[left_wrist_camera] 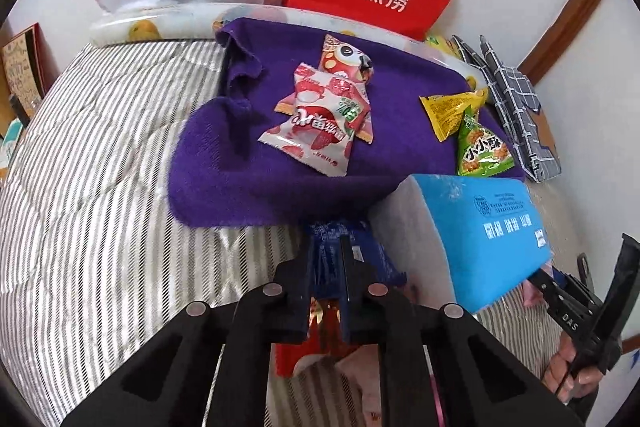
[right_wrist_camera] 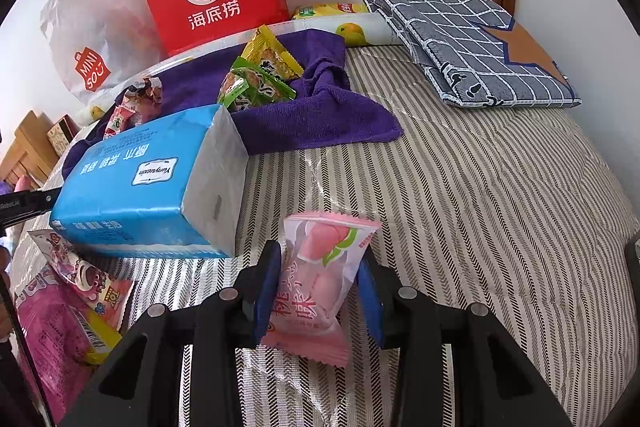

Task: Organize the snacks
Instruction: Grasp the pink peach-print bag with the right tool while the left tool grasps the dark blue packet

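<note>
We start at the left, where our left gripper (left_wrist_camera: pixel 326 267) has its jaws fully closed over the striped bedspread (left_wrist_camera: pixel 100 187); what sits between the pads is dark and hard to read, so we cannot tell whether it pinches a wrapper. Ahead of it lies the purple towel (left_wrist_camera: pixel 240 167), carrying 2 groups: the red-and-white snack packets (left_wrist_camera: pixel 320 115) in the middle and the yellow and green packets (left_wrist_camera: pixel 472 131) at its right edge. Beside them stands the blue tissue pack (left_wrist_camera: pixel 480 227). Farther right, our right gripper (right_wrist_camera: pixel 316 287) is clamped on a pink peach candy packet (right_wrist_camera: pixel 316 287), holding it upright just above the bedspread. We judge the sorting to be midway: like goes with like on the towel, and the next move calls for carrying the pink packet over the tissue pack to a free patch of towel. Only the right wrist view shows the unsorted pink packets (right_wrist_camera: pixel 68 299) lying left of the tissue pack; only the left wrist view shows the red-and-white group whole.
</note>
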`<state>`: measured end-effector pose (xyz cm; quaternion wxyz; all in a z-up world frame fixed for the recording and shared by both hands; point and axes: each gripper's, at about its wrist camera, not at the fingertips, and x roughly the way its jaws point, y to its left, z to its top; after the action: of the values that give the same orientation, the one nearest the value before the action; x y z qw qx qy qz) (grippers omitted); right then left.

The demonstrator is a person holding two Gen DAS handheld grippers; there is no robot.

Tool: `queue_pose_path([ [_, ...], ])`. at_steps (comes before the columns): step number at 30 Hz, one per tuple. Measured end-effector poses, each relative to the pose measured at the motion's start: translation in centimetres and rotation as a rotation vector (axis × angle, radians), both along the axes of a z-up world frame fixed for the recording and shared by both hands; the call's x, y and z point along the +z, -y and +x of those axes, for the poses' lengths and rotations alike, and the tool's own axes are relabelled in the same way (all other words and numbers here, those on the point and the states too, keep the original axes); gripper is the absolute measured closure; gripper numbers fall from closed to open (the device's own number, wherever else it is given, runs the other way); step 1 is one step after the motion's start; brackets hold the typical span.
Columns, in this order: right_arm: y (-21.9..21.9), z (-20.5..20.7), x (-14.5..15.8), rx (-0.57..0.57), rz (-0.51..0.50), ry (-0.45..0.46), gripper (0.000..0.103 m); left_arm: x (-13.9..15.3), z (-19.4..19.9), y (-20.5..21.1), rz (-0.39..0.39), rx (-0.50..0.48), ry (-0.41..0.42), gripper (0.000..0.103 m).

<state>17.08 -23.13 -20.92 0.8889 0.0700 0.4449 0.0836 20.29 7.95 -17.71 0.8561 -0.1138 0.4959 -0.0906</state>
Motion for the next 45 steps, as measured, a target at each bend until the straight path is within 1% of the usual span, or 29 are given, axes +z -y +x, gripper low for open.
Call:
queue_pose_path([
  [4, 0.0, 0.0, 0.0, 0.0, 0.002, 0.0, 0.066, -0.1, -1.1, -1.1, 0.01, 0.019, -0.014, 0.091],
  [6, 0.0, 0.0, 0.0, -0.001, 0.003, 0.0, 0.066, -0.2, -1.6, -1.5, 0.008, 0.026, -0.017, 0.082],
  [8, 0.1, 0.0, 0.0, -0.001, 0.009, 0.0, 0.066, -0.1, -2.0, -1.5, 0.019, 0.027, -0.009, 0.076],
  [9, 0.1, 0.0, 0.0, -0.002, 0.013, 0.0, 0.066, 0.0, -2.0, -1.5, 0.021, 0.026, -0.009, 0.069],
  [10, 0.1, 0.0, 0.0, -0.002, 0.015, 0.0, 0.066, 0.2, -1.8, -1.5, 0.012, 0.024, -0.012, 0.065],
  [11, 0.2, 0.0, 0.0, -0.002, 0.016, 0.0, 0.066, 0.2, -1.6, -1.5, -0.007, 0.021, -0.018, 0.059],
  [13, 0.2, 0.0, 0.0, -0.003, 0.018, 0.0, 0.066, 0.6, -1.1, -1.5, -0.053, 0.025, -0.02, 0.056],
  [14, 0.2, 0.0, 0.0, -0.003, 0.018, 0.0, 0.066, 0.8, -0.8, -1.4, -0.063, 0.027, -0.015, 0.054],
  [17, 0.2, 0.0, 0.0, -0.003, 0.022, 0.0, 0.066, 1.1, 0.1, -0.8, -0.052, 0.029, 0.001, 0.046],
  [19, 0.3, 0.1, 0.0, -0.002, 0.03, 0.0, 0.066, 0.7, 1.0, -0.3, -0.037, 0.03, -0.017, 0.046],
  [21, 0.4, 0.0, 0.0, -0.003, 0.035, 0.0, 0.066, 0.0, 1.7, 0.1, -0.014, 0.035, -0.053, 0.046],
  [24, 0.4, 0.1, 0.0, -0.003, 0.041, 0.0, 0.066, -1.2, 2.2, 0.9, 0.055, 0.039, -0.089, 0.044],
  [25, 0.4, 0.1, 0.0, -0.003, 0.042, 0.0, 0.066, -1.5, 2.1, 1.2, 0.076, 0.034, -0.094, 0.044],
  [26, 0.4, 0.1, 0.0, -0.003, 0.043, 0.0, 0.066, -1.4, 2.0, 1.4, 0.095, 0.026, -0.073, 0.04],
  [27, 0.4, 0.1, -0.1, -0.003, 0.044, 0.0, 0.066, -1.5, 1.8, 1.8, 0.135, 0.017, -0.069, 0.038],
  [29, 0.5, 0.1, -0.1, -0.003, 0.046, 0.0, 0.066, -1.4, 1.5, 1.8, 0.145, 0.013, -0.055, 0.039],
  [32, 0.6, 0.0, -0.1, -0.003, 0.051, 0.001, 0.066, -1.1, 0.8, 1.4, 0.136, -0.001, -0.034, 0.061],
  [34, 0.5, 0.1, -0.1, -0.003, 0.049, 0.0, 0.066, -0.9, 0.2, 1.4, 0.159, -0.011, -0.021, 0.061],
  [35, 0.5, 0.1, -0.1, -0.003, 0.048, 0.0, 0.066, -0.9, 0.0, 1.4, 0.184, -0.014, -0.011, 0.061],
  [37, 0.5, 0.1, -0.1, -0.003, 0.048, 0.001, 0.066, -1.2, -0.2, 1.6, 0.213, -0.019, -0.007, 0.06],
  [39, 0.6, 0.1, -0.1, -0.003, 0.048, 0.0, 0.066, -1.7, 0.0, 1.8, 0.238, -0.019, -0.013, 0.05],
  [43, 0.6, 0.1, -0.1, -0.003, 0.048, 0.001, 0.066, -1.9, 0.1, 2.7, 0.311, -0.018, 0.018, 0.045],
  [45, 0.6, 0.1, -0.1, -0.003, 0.048, 0.001, 0.066, -1.9, 0.2, 2.7, 0.329, -0.016, 0.024, 0.044],
])
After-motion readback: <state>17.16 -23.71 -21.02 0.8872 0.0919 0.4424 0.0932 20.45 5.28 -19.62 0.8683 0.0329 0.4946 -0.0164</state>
